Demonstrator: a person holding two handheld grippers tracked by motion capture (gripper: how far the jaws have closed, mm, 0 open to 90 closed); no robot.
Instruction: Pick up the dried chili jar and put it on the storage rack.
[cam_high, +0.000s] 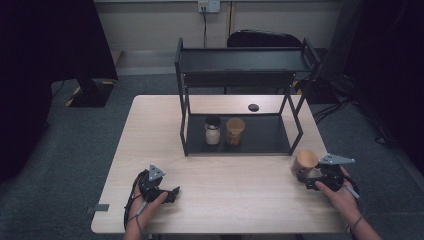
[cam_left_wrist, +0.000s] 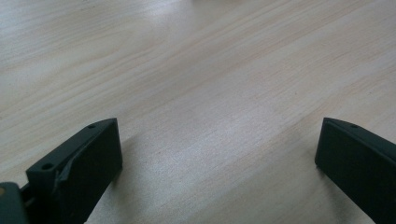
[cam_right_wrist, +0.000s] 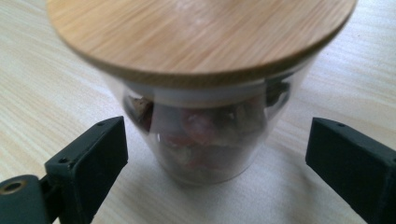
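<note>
A clear glass jar with a round wooden lid stands on the table near its right edge, holding reddish-brown pieces. My right gripper reaches it from the near side. In the right gripper view this gripper has one jaw on each side of the jar, with a gap at both pads. My left gripper rests low on the table at the front left. The left gripper view shows that gripper open, with bare wood between its jaws.
A black two-level rack stands at the back middle of the table. On its lower shelf are a dark-lidded jar and a wooden-lidded jar. A small black disc lies behind the rack.
</note>
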